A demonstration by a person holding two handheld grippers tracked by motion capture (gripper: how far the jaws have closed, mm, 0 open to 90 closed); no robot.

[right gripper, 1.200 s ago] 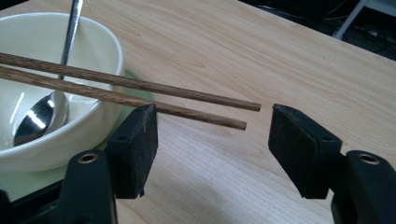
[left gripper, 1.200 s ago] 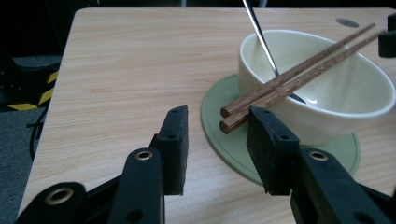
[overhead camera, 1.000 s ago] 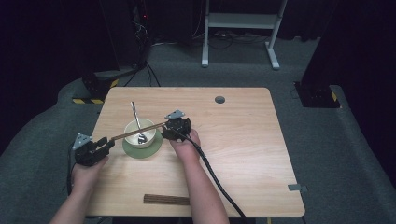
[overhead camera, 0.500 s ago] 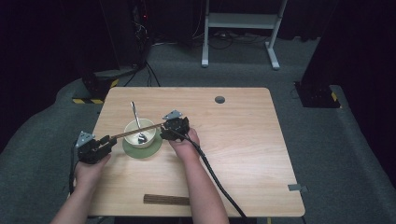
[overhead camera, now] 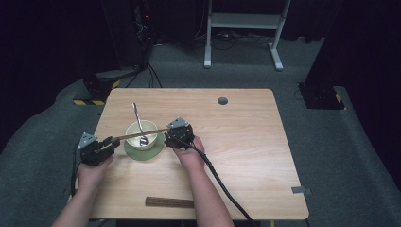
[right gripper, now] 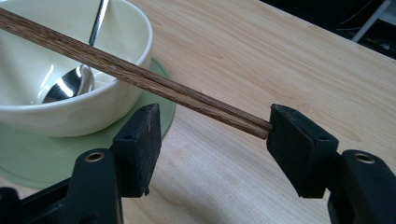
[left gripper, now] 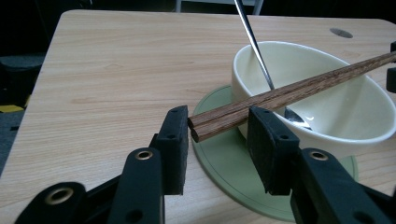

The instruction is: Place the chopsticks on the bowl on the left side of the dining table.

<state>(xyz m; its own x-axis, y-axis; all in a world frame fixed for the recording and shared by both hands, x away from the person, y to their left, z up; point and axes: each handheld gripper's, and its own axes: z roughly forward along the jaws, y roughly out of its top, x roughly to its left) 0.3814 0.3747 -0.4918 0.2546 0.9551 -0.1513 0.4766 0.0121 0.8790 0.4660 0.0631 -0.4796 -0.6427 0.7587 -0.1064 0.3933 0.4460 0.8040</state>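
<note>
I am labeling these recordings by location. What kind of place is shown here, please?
Probably a lab or studio set up for recording, not a home: a lone wooden table on grey carpet, dark curtained surroundings, cables and equipment on the floor, and a white metal stand behind.

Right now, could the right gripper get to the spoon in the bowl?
Probably not straight away. The pair of chopsticks lies across the bowl, above the spoon, with one end touching the open right gripper. It would likely have to come from above.

The spoon [left gripper: 261,60] handle runs off the top edge; the chopsticks [right gripper: 130,72] are cut off at left.
</note>
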